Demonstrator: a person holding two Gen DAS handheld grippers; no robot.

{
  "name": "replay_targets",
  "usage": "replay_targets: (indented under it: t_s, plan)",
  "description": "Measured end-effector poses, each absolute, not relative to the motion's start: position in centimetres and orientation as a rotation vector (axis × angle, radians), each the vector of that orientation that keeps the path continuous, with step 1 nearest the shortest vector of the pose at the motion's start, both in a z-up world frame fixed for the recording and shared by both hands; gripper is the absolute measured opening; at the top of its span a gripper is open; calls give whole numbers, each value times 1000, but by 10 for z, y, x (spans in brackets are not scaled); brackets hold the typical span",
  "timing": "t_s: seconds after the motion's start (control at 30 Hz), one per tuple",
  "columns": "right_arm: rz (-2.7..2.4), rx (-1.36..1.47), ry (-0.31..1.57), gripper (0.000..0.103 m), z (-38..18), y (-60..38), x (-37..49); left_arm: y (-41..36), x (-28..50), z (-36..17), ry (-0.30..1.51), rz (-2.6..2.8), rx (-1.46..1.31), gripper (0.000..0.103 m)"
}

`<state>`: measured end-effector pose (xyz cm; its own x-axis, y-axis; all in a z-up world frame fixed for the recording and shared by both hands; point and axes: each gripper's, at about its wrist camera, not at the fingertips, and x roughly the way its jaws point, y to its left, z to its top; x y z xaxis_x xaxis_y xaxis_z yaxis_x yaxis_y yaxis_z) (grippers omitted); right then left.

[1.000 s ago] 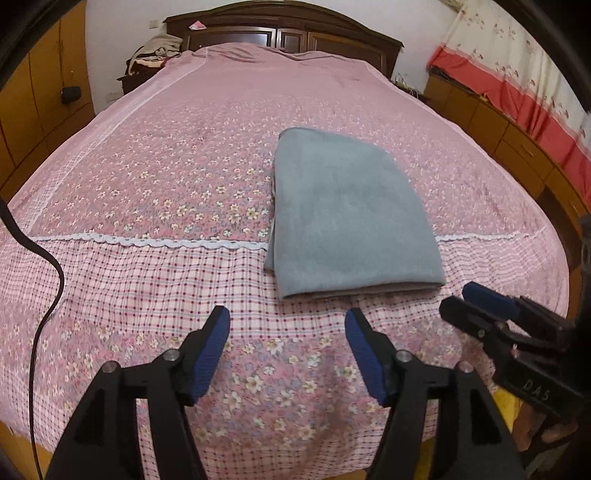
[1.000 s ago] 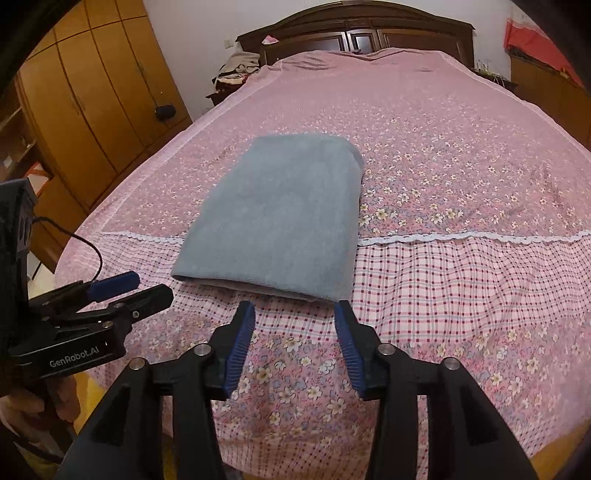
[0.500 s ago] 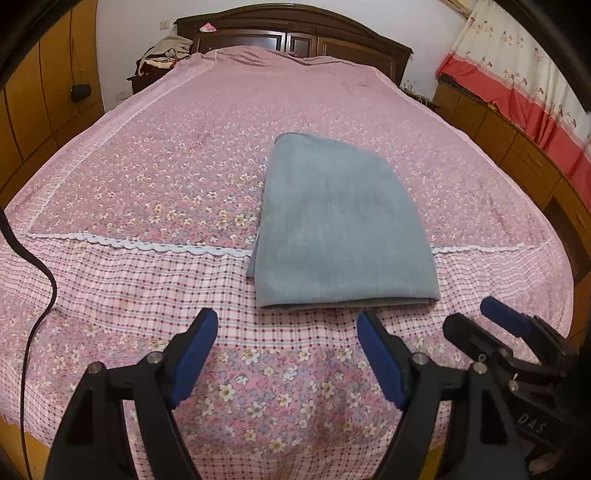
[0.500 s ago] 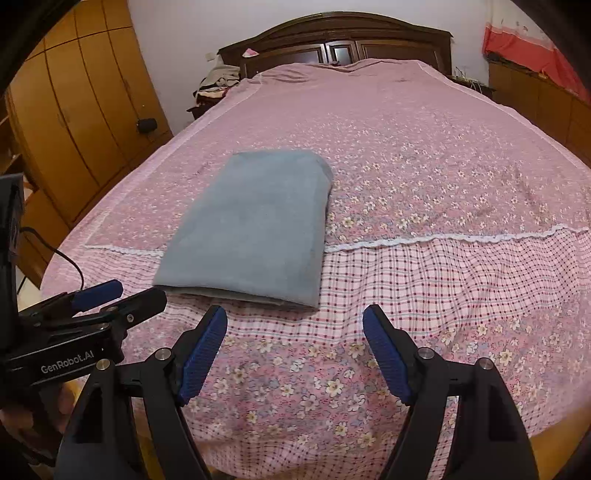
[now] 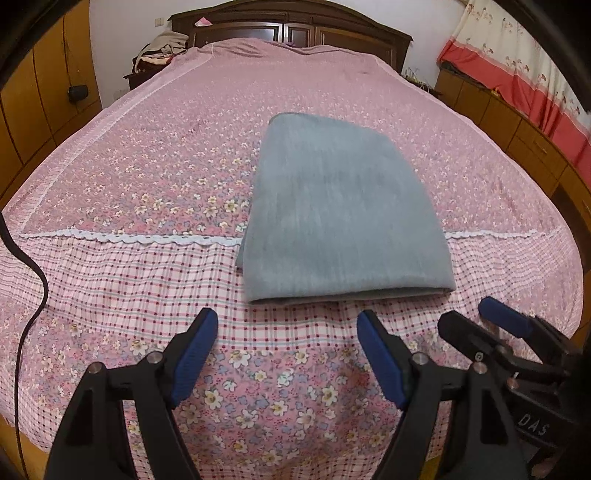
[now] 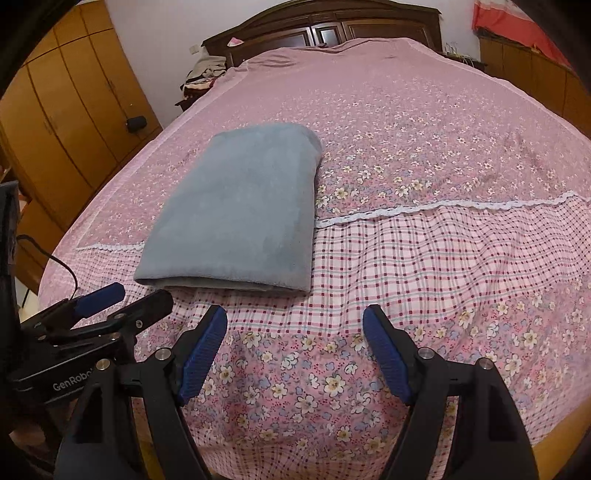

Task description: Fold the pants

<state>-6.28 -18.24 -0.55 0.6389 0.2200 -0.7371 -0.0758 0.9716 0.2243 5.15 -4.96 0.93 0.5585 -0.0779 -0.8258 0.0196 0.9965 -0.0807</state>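
Observation:
The grey-blue pants (image 5: 340, 210) lie folded into a flat rectangle on the pink floral bedspread (image 5: 147, 177), their thick folded edge toward me. They also show in the right wrist view (image 6: 240, 210). My left gripper (image 5: 286, 328) is open and empty, held back from the pants' near edge. My right gripper (image 6: 295, 325) is open and empty too, just short of the pants' near right corner. Each gripper shows in the other's view: the right one (image 5: 476, 314) at the lower right, the left one (image 6: 140, 295) at the lower left. Neither touches the pants.
A dark wooden headboard (image 5: 291, 26) stands at the far end of the bed. Wooden wardrobes (image 6: 66, 110) line the left side. Low cabinets and a red-and-cream curtain (image 5: 517, 74) are on the right. Clothes (image 5: 159, 48) are piled by the headboard. A black cable (image 5: 33, 280) hangs at left.
Both grippers have opened wider and drawn back a little from the pants. The pants have not moved.

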Motion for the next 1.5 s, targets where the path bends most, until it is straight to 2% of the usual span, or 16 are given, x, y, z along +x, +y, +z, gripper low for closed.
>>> replay_targets:
  t_s: [1.5]
  plan:
    - [183, 185, 862, 78, -5, -167, -58, -45, 51, 13, 976, -55, -91, 81]
